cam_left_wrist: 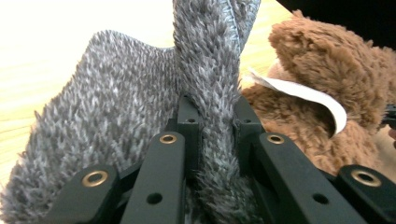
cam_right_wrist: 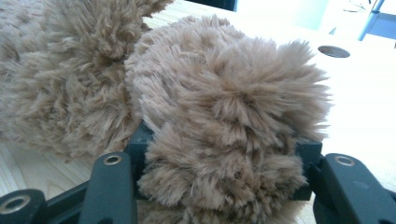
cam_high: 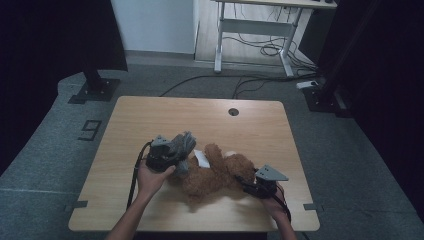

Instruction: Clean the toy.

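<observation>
left gripper (cam_left_wrist: 212, 135): pinching the fuzzy grey cloth (cam_left_wrist: 116, 116) | right gripper (cam_right_wrist: 219, 154): squeezing the brown teddy bear (cam_high: 215, 175) by a paw | bear: lying on the tabletop (cam_high: 150, 115), cloth by its head | risk: a hard tug may pull the bear's fur loose from the gripper

light wooden table (cam_high: 150, 120) with 1 round hole (cam_high: 233, 111) — a brown teddy bear (cam_high: 215, 177) lies on it.

A wooden table (cam_high: 150, 120), a desk frame (cam_high: 255, 30) behind.
</observation>
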The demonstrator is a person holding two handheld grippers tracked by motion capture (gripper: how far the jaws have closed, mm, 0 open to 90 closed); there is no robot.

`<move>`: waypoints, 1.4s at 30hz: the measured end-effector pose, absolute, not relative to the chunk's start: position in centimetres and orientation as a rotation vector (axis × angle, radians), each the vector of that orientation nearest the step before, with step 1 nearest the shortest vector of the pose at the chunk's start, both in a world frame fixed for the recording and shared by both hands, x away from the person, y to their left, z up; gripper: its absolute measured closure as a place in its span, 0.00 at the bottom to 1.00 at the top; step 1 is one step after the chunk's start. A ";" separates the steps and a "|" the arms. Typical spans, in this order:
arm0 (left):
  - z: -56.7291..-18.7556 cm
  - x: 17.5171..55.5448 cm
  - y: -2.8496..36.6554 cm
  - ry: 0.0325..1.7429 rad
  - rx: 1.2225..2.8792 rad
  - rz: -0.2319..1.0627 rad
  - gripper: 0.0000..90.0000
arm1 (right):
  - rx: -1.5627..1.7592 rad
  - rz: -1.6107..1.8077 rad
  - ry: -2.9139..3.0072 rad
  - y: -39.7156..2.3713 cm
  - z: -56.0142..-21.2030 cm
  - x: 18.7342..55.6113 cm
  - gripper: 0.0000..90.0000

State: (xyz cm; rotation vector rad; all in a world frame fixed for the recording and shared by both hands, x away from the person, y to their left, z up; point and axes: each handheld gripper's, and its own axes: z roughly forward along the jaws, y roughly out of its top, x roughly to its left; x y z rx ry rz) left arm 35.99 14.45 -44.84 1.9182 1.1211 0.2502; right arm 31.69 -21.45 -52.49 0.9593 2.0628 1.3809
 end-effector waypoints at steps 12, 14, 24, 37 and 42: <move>-41.5 34.2 14.1 1.041 1.870 0.319 0.87 | 0.967 1.383 2.063 -21.6 -52.6 31.8 0.49; -40.3 33.7 12.6 0.982 1.870 0.311 0.87 | 0.971 1.381 2.062 -21.6 -52.6 31.7 0.49; -38.8 33.4 0.3 0.767 2.024 0.269 0.86 | 0.977 1.387 2.061 -21.6 -52.6 31.8 0.49; -43.9 35.7 0.1 0.863 2.083 0.225 0.87 | 0.961 1.395 2.074 -21.8 -52.7 31.8 0.50; -42.7 35.1 3.7 0.885 2.022 0.287 0.87 | 0.962 1.394 2.072 -21.8 -52.7 31.8 0.50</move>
